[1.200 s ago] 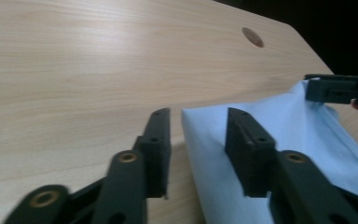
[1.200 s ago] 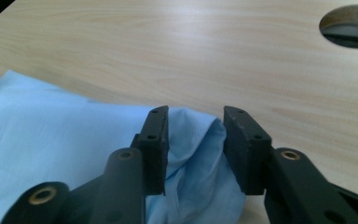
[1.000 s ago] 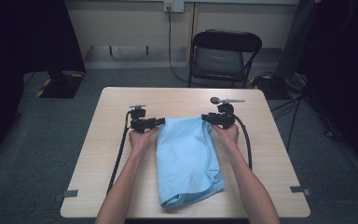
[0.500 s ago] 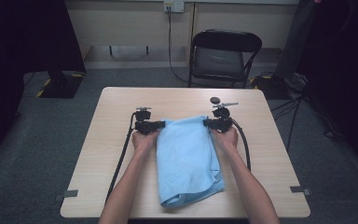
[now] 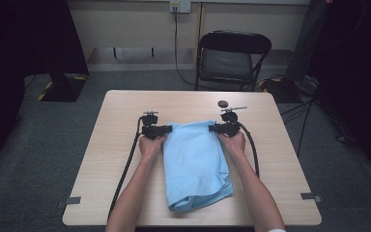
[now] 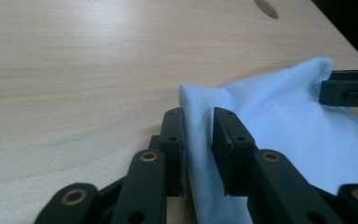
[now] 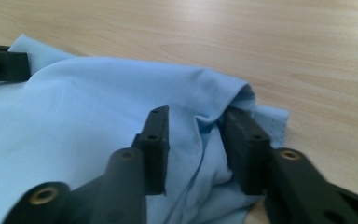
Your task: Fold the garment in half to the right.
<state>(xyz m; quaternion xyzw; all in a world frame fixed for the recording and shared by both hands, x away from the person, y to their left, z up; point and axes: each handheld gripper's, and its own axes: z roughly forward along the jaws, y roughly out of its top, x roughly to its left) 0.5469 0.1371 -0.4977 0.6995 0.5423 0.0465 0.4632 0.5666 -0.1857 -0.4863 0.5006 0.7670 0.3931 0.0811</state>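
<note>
On the table [image 5: 125, 159], the left gripper [image 5: 160, 129] stands slightly parted astride the far-left corner of the folded light-blue cloth [image 5: 195, 164], jaws just reopening, pads off the fabric, while the right gripper [image 5: 218, 128], likewise reopening, straddles the bunched far-right corner loosely, near a small dark disc [image 5: 222, 103].

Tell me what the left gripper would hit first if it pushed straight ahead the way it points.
The blue cloth: a fold of it already stands between the left gripper's jaws, which have just been opening slightly. Past the cloth, the right gripper looks next in line, though depth is hard to judge.
</note>
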